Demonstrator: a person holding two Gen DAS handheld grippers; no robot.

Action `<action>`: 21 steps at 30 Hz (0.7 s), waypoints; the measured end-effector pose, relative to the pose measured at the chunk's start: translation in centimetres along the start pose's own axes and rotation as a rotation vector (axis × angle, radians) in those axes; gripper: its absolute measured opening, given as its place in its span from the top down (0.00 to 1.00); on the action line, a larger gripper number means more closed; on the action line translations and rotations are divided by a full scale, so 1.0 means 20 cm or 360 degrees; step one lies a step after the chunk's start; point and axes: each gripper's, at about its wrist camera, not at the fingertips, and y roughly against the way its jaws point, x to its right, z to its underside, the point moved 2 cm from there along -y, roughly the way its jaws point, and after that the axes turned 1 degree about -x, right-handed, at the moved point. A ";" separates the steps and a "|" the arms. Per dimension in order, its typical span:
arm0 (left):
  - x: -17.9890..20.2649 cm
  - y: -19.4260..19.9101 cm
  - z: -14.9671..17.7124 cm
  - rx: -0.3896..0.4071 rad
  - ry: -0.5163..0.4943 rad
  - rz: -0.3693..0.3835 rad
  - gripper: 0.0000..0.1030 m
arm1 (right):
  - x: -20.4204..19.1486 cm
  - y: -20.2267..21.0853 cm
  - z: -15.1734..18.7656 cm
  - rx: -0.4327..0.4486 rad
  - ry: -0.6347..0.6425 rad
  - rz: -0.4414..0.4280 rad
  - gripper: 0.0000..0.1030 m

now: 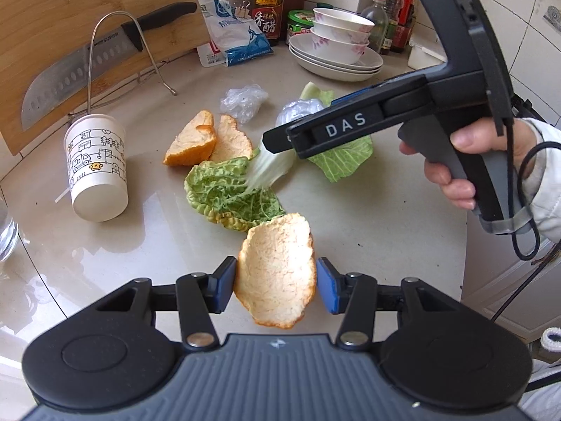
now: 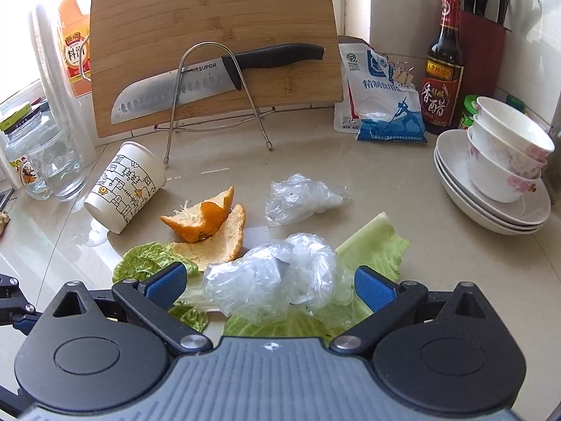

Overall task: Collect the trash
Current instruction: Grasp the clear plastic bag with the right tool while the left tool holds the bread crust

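Observation:
My left gripper point(image 1: 276, 289) is shut on a curled orange peel point(image 1: 277, 273), held just above the pale counter point(image 1: 368, 228). Ahead lie a wilted cabbage leaf point(image 1: 228, 193), two more orange peels point(image 1: 196, 140) and a tipped paper cup point(image 1: 96, 168). A hand brings my right gripper point(image 1: 277, 138) in from the right, over the leaves. In the right wrist view that gripper point(image 2: 271, 287) is open, with a crumpled plastic ball point(image 2: 266, 273) between its blue pads point(image 2: 168, 286). The ball rests on a pale cabbage leaf point(image 2: 371, 245). A second plastic wad point(image 2: 301, 196) lies farther back.
A cutting board point(image 2: 210, 17) leans at the back with a large knife point(image 2: 196, 84) on its wire stand. Stacked bowls and plates point(image 2: 501, 189) sit at the right, a vinegar bottle point(image 2: 443, 70) and salt bag point(image 2: 385, 105) behind. Glasses point(image 2: 56, 165) stand at the left.

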 end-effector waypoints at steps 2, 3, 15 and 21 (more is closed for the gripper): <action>0.00 0.00 -0.01 0.0002 0.0001 -0.0002 0.53 | 0.01 -0.01 0.00 -0.0015 -0.0017 -0.0013 0.01; 0.00 0.00 -0.01 0.0002 0.0002 0.0000 0.53 | 0.01 -0.02 0.00 -0.0025 -0.0020 -0.0002 0.08; 0.01 0.00 -0.03 -0.0012 -0.0045 0.0038 0.53 | 0.00 0.09 0.04 -0.0018 0.0092 0.0075 0.36; 0.02 0.01 -0.04 -0.0024 -0.0071 0.0071 0.54 | -0.02 0.20 0.03 0.0031 0.0107 0.0065 0.36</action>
